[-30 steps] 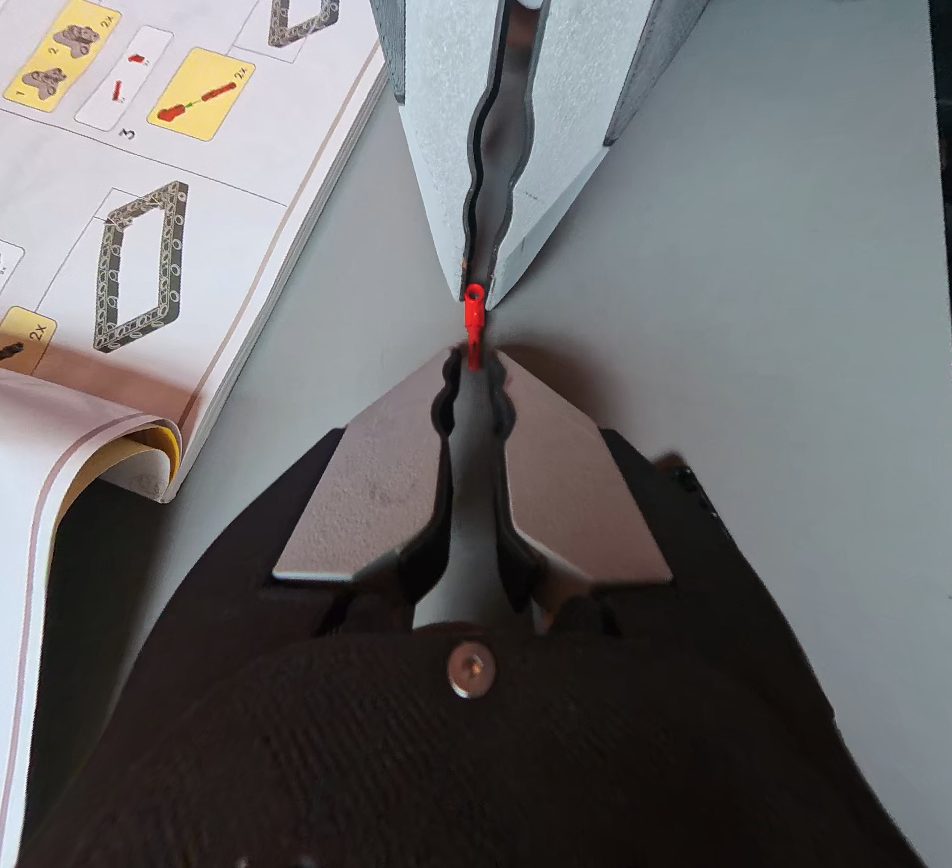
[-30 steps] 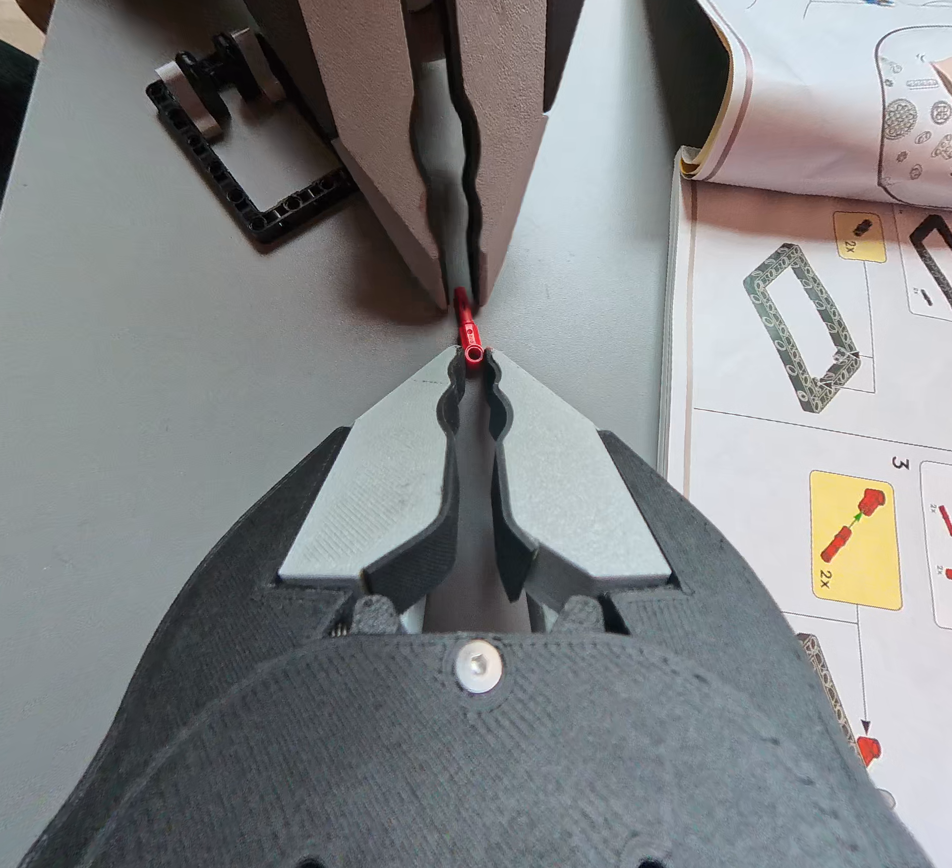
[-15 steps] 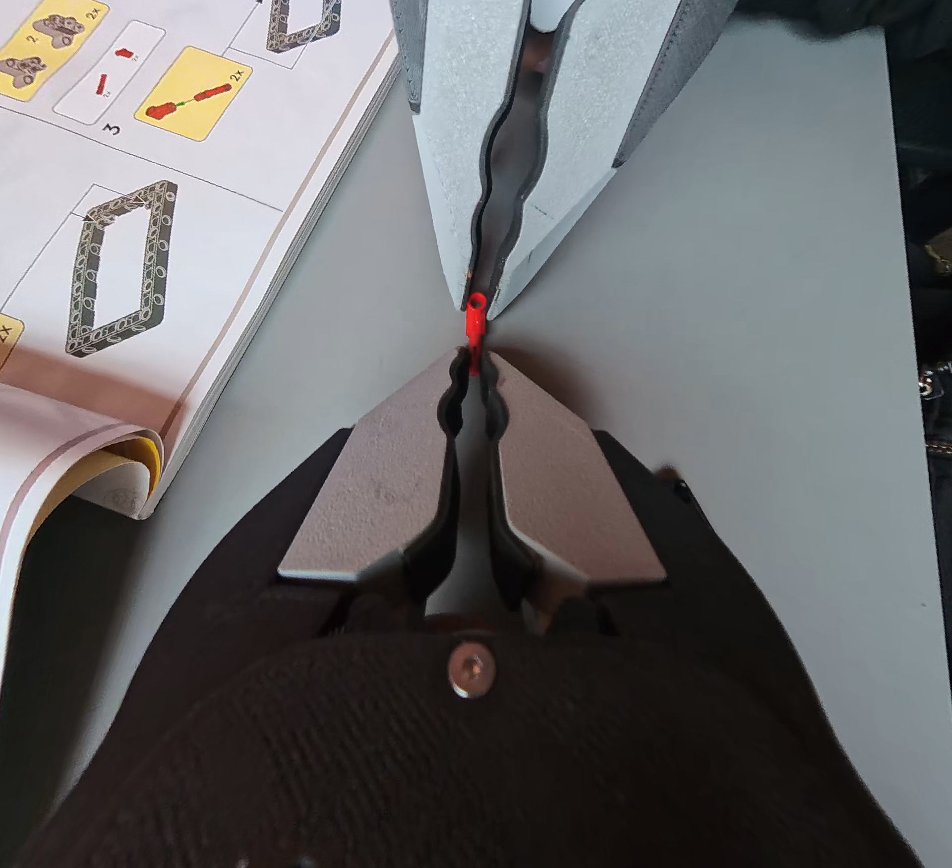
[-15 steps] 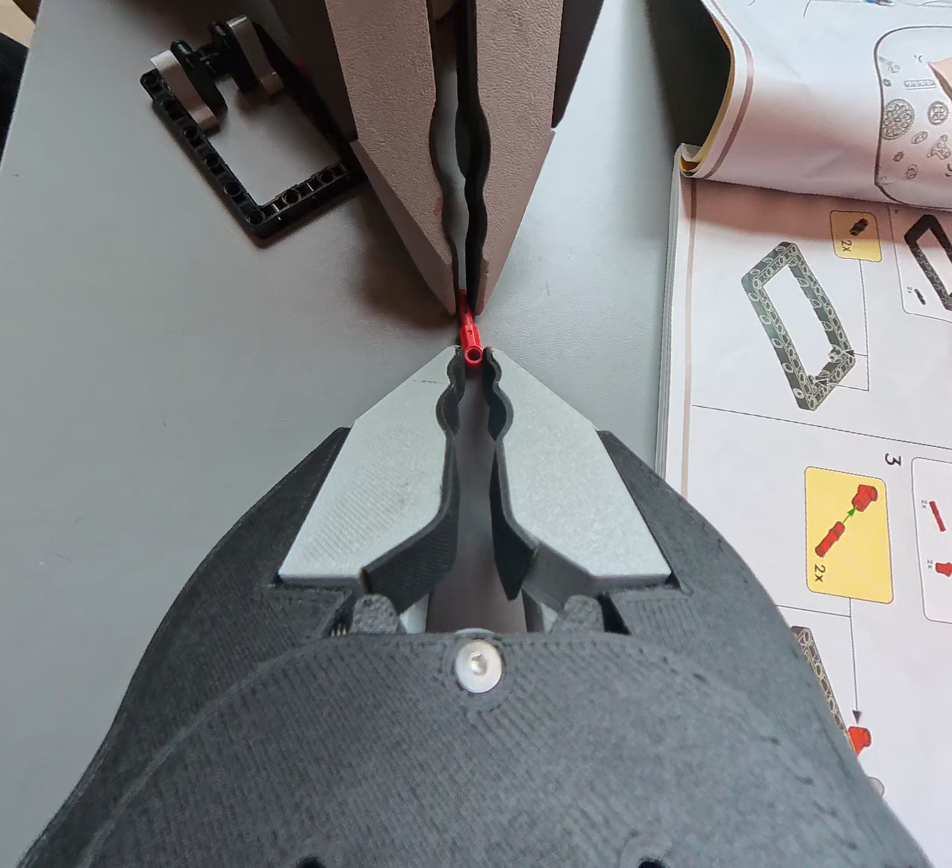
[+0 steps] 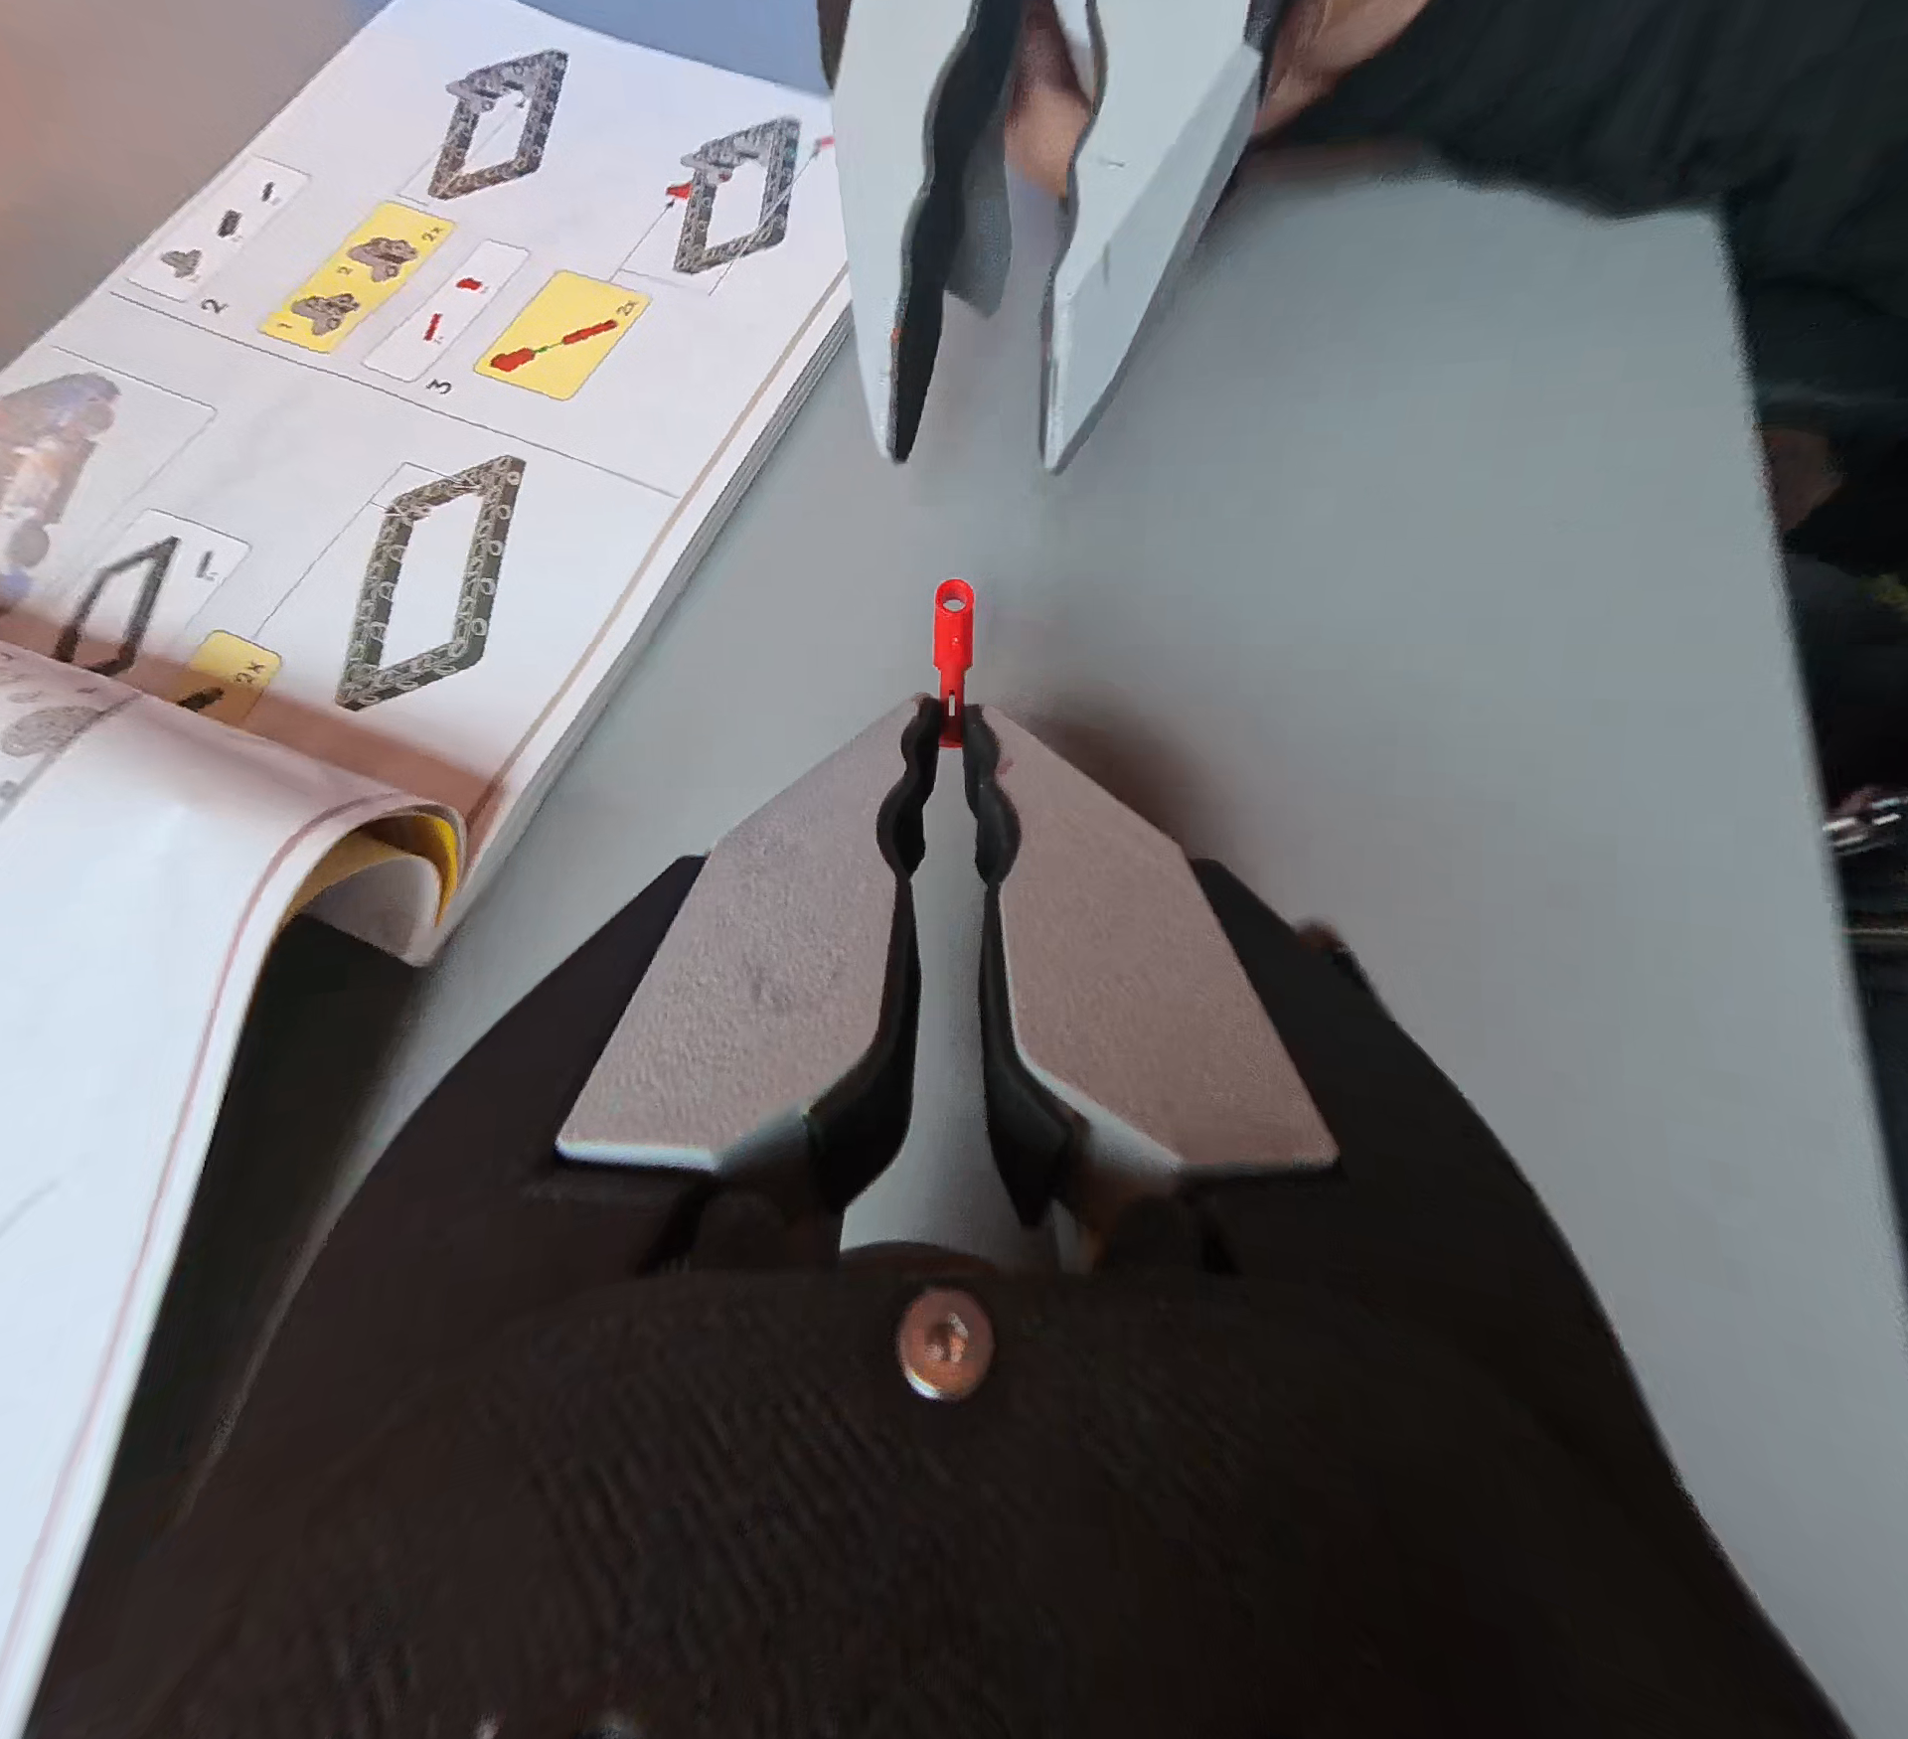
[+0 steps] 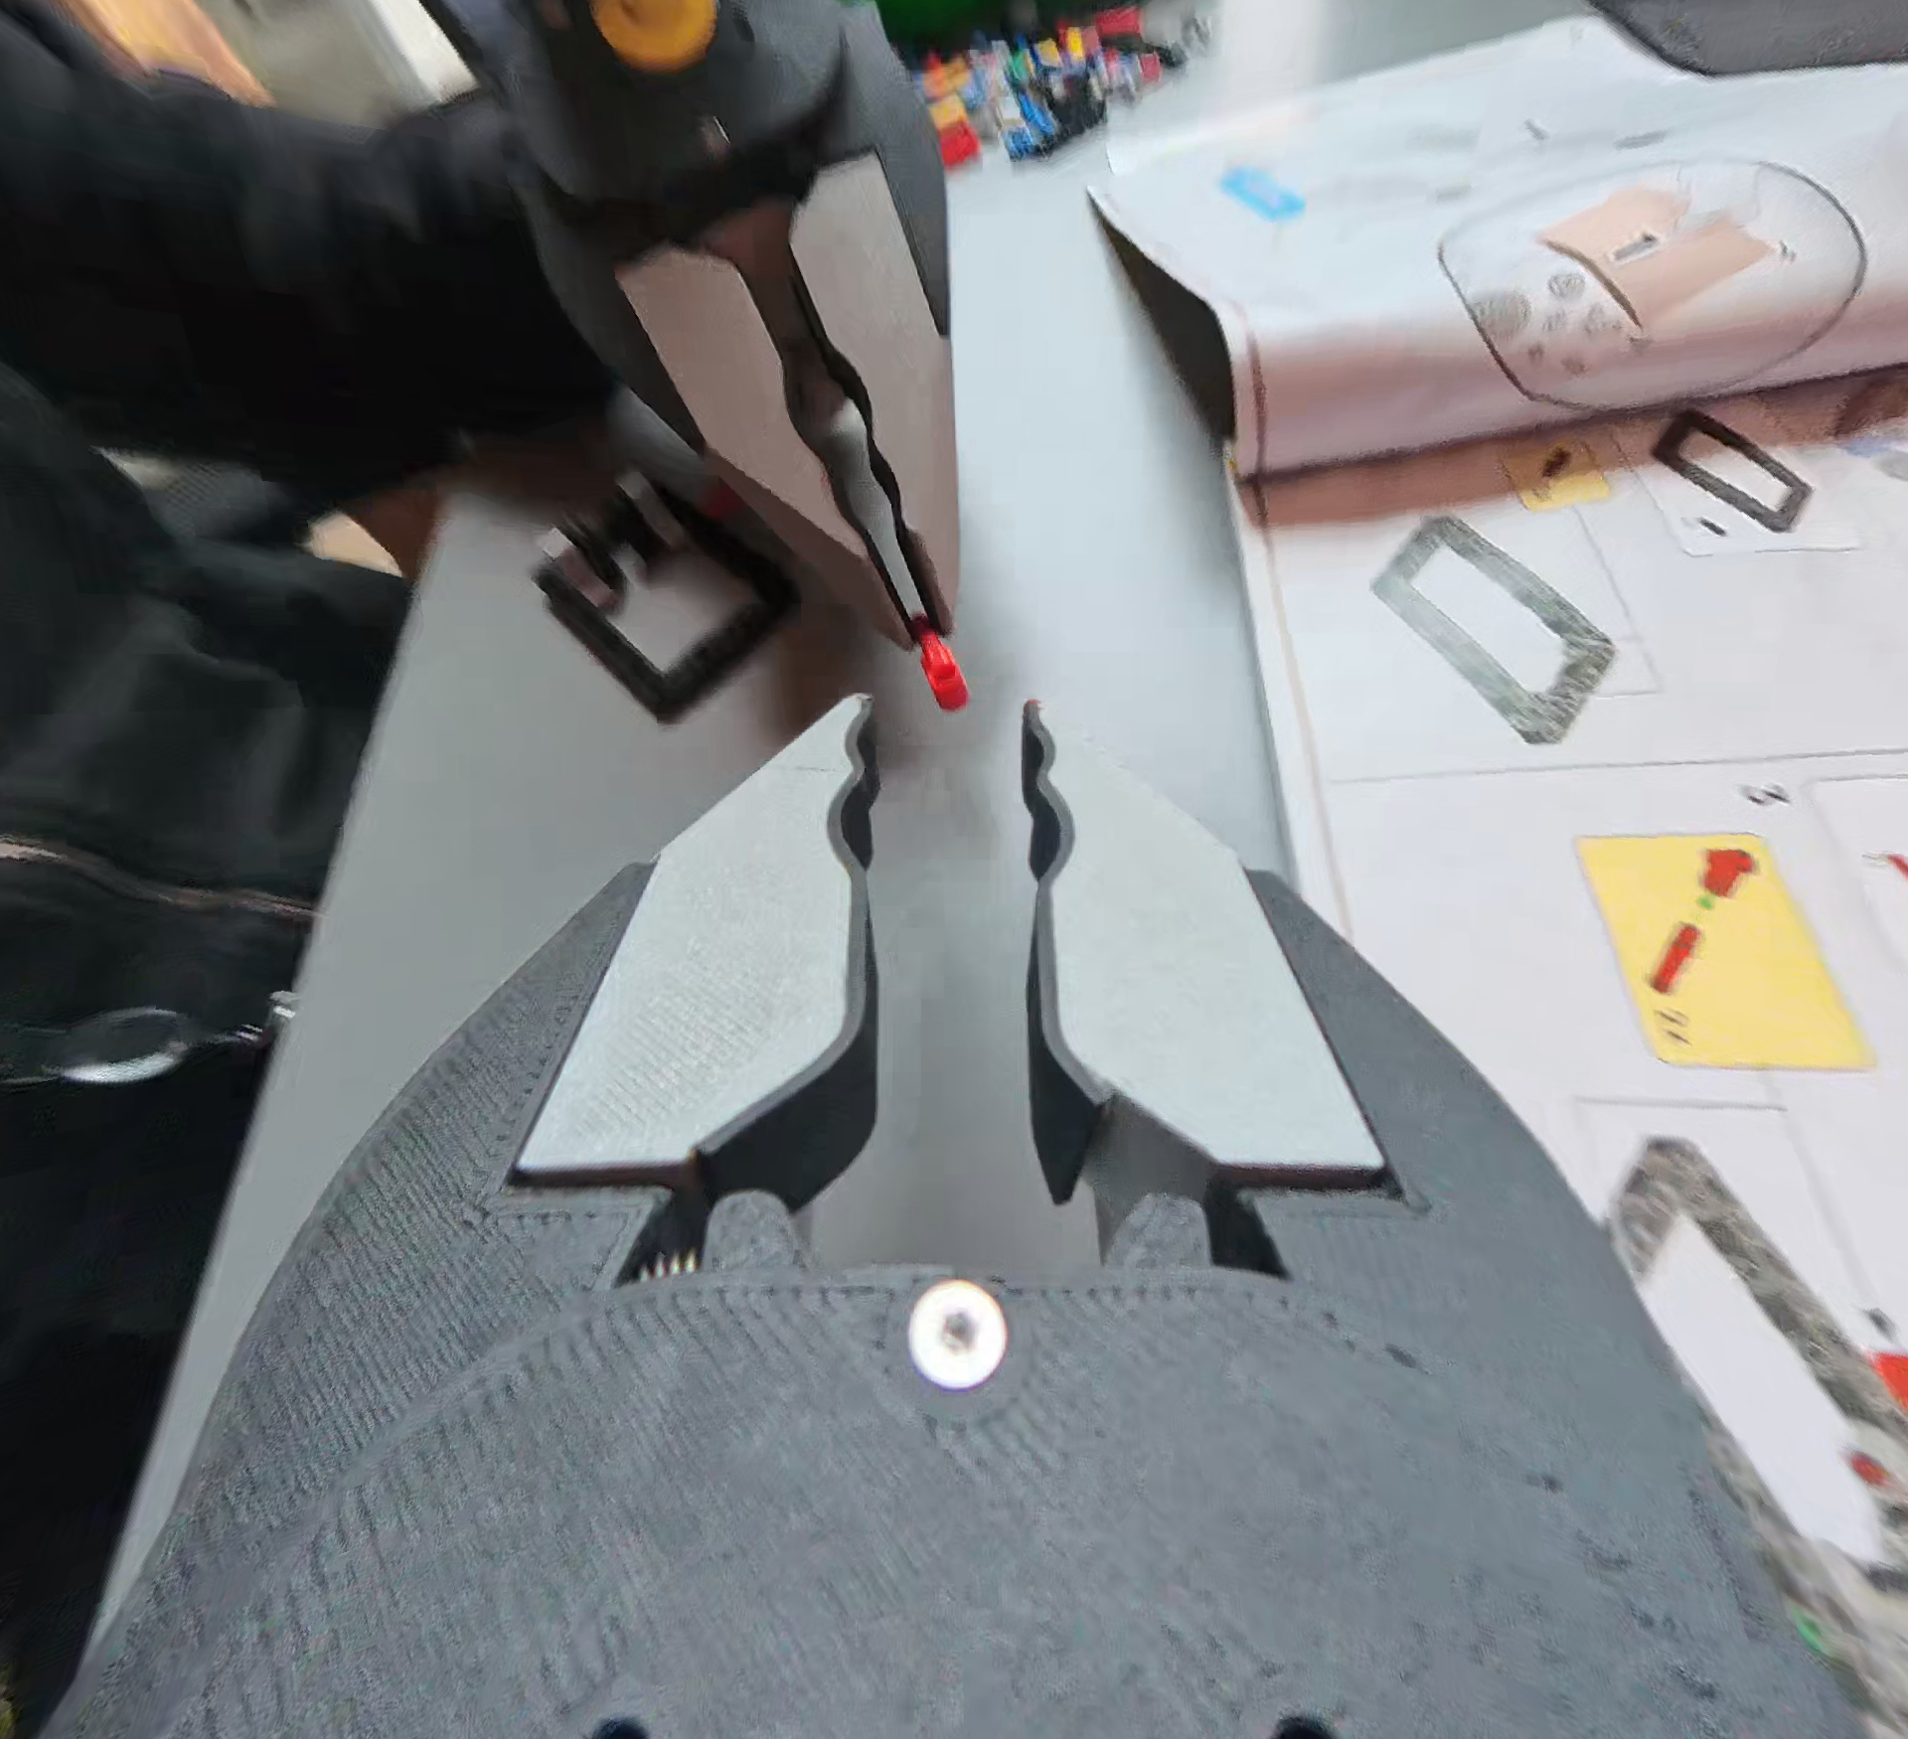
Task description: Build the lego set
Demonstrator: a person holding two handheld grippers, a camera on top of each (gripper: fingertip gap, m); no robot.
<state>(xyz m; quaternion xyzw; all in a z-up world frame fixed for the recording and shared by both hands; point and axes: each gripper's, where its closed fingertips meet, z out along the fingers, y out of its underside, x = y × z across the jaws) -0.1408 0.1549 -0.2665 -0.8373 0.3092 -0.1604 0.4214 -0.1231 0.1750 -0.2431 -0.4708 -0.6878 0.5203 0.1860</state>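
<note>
Pinching the small red plastic pin assembly [image 5: 952,657] above the grey bench [image 5: 1394,657], my left gripper [image 5: 952,727] holds alone; right gripper [image 6: 945,719] is released. Next, I judge, comes seating it in the black rectangular frame [image 6: 671,626].

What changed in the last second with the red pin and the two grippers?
The right gripper let go of the red pin, opened and backed away from it; a gap now separates the two grippers. Both views tilted up, showing more of the room. Unchanged: the left gripper stays shut on the pin's lower end, and the black frame and instruction booklet lie on the grey table.
</note>
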